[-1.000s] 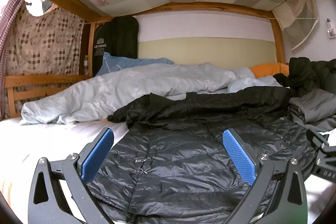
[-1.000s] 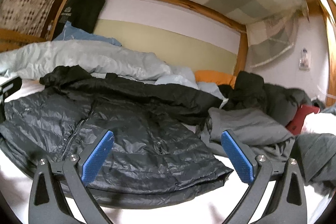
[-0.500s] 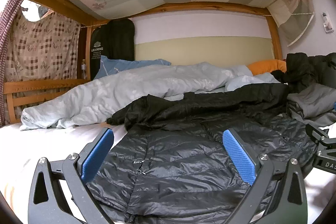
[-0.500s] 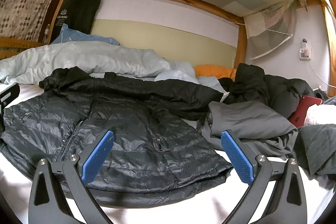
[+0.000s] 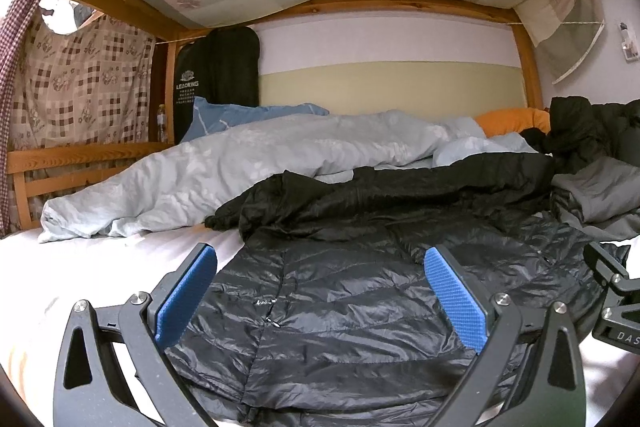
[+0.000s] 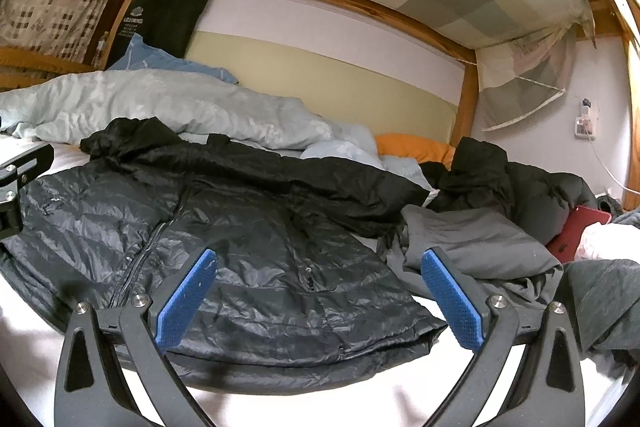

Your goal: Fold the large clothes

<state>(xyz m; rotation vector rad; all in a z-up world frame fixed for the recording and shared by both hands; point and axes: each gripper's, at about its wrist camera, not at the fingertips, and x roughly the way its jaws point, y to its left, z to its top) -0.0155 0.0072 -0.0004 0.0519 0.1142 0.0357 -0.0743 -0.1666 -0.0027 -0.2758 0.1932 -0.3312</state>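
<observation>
A black quilted down jacket [image 5: 340, 299] [image 6: 240, 259] lies spread front-up on the white bed sheet [image 5: 80, 267], zipper closed, one sleeve stretched along its far side. My left gripper [image 5: 320, 291] hovers open over the jacket's left half, its blue pads [image 5: 186, 295] apart with nothing between them. My right gripper [image 6: 318, 299] is open too, above the jacket's right hem corner. Each gripper's frame shows at the edge of the other's view.
A crumpled light-blue duvet [image 5: 248, 167] lies behind the jacket. To the right are a grey garment [image 6: 480, 247], a black coat [image 6: 500, 179], an orange pillow [image 6: 412, 149] and a red item [image 6: 576, 231]. A wooden bunk frame [image 5: 528, 67] and rail [image 5: 80, 155] enclose the bed.
Both cameras have shifted slightly, with the right wrist view tilting and moving a little closer to the jacket's hem. The jacket lies as before and both grippers stay open.
</observation>
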